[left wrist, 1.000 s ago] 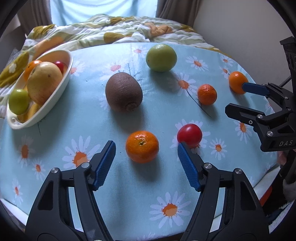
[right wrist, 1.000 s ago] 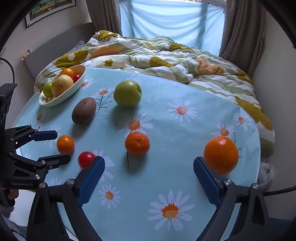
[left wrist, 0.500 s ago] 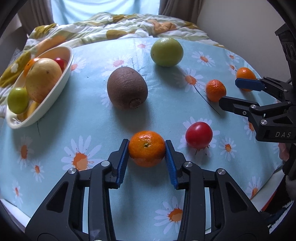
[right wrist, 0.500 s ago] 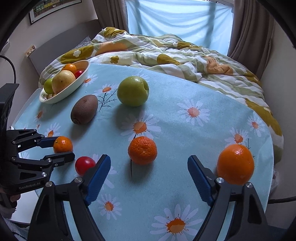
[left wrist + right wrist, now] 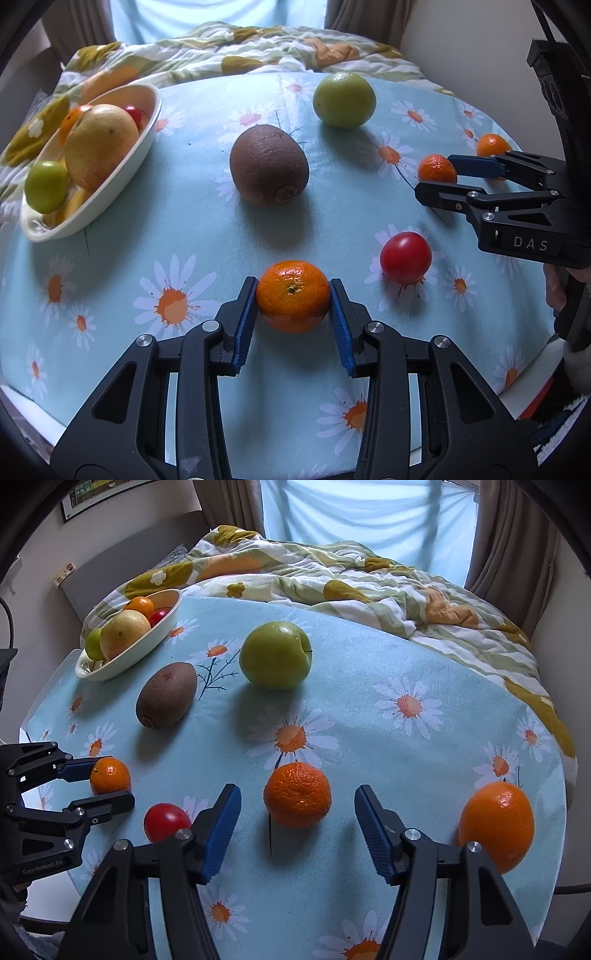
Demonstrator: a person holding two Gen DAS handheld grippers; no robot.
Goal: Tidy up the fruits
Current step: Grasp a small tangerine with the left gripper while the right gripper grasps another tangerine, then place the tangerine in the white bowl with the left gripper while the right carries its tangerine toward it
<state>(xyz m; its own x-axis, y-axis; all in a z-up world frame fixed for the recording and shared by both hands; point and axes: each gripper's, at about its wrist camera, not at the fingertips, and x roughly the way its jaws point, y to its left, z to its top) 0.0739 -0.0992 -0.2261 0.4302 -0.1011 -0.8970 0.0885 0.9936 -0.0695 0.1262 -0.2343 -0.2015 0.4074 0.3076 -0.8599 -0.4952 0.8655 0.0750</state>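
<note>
My left gripper is shut on a small mandarin that rests on the daisy-print tablecloth; it also shows in the right wrist view. My right gripper is open, its blue pads on either side of a second mandarin, not touching it. A red tomato, a brown kiwi, a green apple and a large orange lie loose on the table. A white oval bowl at the far left holds several fruits.
A rumpled flowered duvet lies on the bed behind the table. The table's curved edge runs close past the large orange on the right. A wall stands to the right of the table.
My left gripper closed its pads fully onto the small mandarin. My right gripper moved left and forward, narrowing around the second mandarin.
</note>
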